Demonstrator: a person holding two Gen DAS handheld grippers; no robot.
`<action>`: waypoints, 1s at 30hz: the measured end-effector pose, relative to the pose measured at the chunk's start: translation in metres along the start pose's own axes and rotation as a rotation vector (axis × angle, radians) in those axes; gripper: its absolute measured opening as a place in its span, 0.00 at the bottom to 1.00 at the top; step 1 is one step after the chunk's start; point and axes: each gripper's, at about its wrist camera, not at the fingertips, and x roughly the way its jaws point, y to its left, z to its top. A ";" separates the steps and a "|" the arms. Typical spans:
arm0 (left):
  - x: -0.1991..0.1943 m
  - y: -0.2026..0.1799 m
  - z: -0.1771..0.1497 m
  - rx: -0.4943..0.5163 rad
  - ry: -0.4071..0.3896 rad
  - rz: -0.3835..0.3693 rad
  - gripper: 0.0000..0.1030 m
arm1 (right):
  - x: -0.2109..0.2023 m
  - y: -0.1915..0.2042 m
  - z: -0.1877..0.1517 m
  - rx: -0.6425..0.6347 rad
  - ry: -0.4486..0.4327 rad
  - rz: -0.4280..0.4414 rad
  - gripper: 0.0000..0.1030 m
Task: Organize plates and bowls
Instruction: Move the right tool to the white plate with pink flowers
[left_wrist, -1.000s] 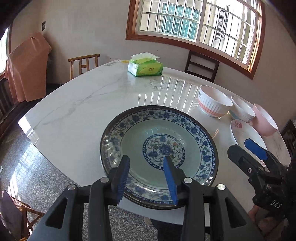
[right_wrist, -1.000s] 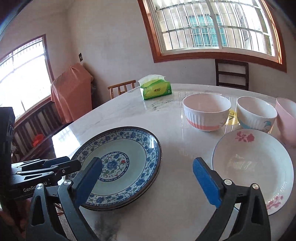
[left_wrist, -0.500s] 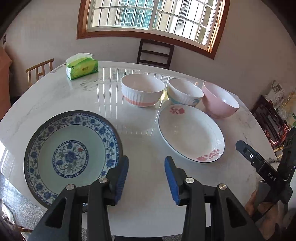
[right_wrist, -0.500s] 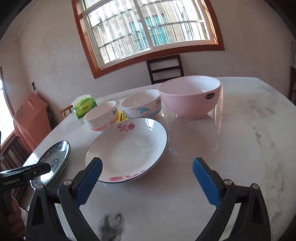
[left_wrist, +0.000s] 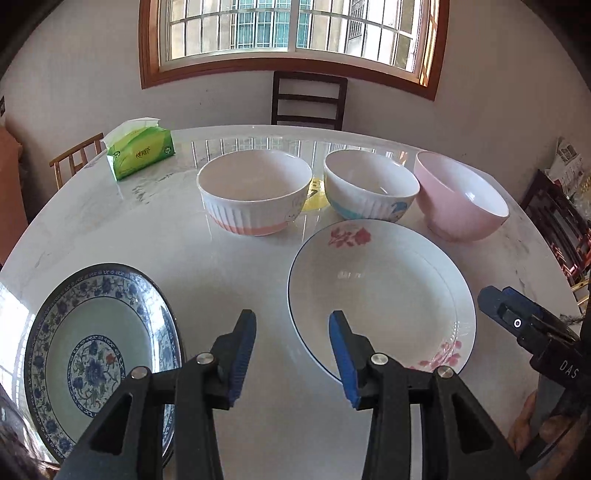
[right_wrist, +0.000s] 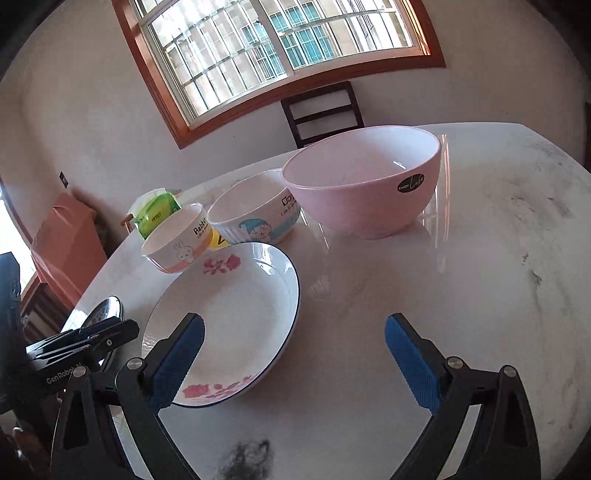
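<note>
Beside the white floral plate: blue patterned plate to its left, overhanging the marble table edge; three bowls behind it. Left gripper part open, empty. Right gripper wide open, empty, one pad over the floral plate's rim. Risk, as I judge it: glossy top, a nudged plate could slide; the overhanging one could tip off. Barred window, chairs, tissue pack beyond.
</note>
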 end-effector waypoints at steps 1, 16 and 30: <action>0.002 -0.001 0.001 0.002 0.001 0.001 0.41 | 0.003 0.002 0.001 -0.014 0.009 -0.003 0.94; 0.023 -0.003 0.010 -0.004 0.013 -0.017 0.41 | 0.044 0.012 0.014 -0.094 0.138 -0.045 0.81; 0.033 -0.006 0.014 0.011 0.017 -0.020 0.41 | 0.057 0.018 0.014 -0.140 0.197 -0.054 0.72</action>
